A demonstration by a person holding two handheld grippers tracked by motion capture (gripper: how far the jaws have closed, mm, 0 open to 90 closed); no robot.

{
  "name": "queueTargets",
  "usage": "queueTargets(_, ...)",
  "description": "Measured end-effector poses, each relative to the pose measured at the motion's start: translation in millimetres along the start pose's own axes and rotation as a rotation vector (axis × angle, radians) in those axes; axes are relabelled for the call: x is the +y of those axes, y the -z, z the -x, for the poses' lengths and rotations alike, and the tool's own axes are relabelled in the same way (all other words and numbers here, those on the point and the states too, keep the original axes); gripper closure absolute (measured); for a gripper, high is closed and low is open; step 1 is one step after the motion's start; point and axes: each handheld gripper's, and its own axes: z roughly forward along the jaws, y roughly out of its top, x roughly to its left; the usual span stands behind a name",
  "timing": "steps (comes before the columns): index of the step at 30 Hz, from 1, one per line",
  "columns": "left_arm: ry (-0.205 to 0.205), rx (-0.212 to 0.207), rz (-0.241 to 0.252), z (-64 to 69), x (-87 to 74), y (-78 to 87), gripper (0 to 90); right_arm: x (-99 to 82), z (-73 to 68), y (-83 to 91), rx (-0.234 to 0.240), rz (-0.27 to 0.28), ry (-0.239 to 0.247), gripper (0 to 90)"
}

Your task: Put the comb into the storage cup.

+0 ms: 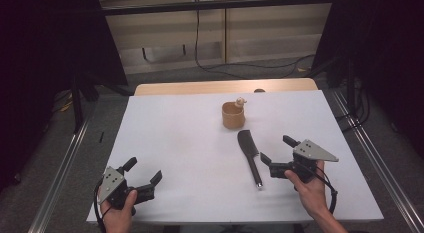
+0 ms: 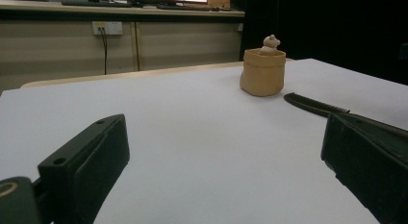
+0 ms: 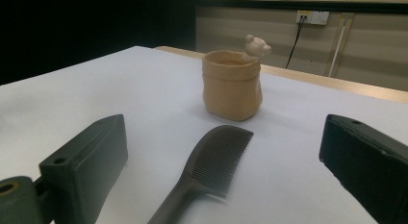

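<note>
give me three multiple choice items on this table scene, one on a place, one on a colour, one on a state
1. Where does the comb lie?
A. inside the pot
B. flat on the white table sheet, between the pot and the right hand-held gripper
C. on the floor

2. What colour is the pot with the small bear figure at its rim?
A. tan
B. blue
C. green

3. How does the right hand-held gripper stand?
A. shut on the comb
B. shut on the pot
C. open, holding nothing

Answers:
1 B, the high view shows the comb on the sheet, nearer the person than the pot.
2 A, both gripper views show a tan pot.
3 C, its jaws stand wide apart with the comb lying free between them in the right gripper view.
</note>
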Motion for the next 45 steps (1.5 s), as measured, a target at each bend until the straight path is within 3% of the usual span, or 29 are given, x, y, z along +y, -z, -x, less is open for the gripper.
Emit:
queueTargets(17, 0.0, -0.005, -0.001, -0.2, 0.1, -0.1, 2.9, 10.6, -7.6, -18.3, 0.059, -0.11, -0.036, 4.4)
queueTargets(18, 0.009, -0.007, 0.001, 0.4, -0.2, -0.9, 2.9, 10.4, -6.4, -20.7, 0.076, -0.183, -0.058, 5.4)
queueTargets(20, 0.007, -0.007, -0.001, 0.5, -0.3, -0.9, 2.9, 11.7, -6.0, -22.1, 0.075, -0.234, -0.042, 5.0)
queueTargets(31, 0.001, -0.006, -0.002, -0.4, 0.0, -0.3, 2.9, 17.1, -8.7, -31.7, 0.091, -0.373, -0.011, 3.5)
queueTargets(34, 0.005, -0.006, -0.001, -0.4, -0.2, -0.7, 2.9, 15.1, -6.6, -36.2, 0.104, -0.443, -0.039, 5.9)
queueTargets(45, 0.001, -0.012, -0.011, -0.1, -0.6, -1.6, 2.9, 15.3, -3.4, -46.9, 0.099, -0.536, -0.055, 5.5)
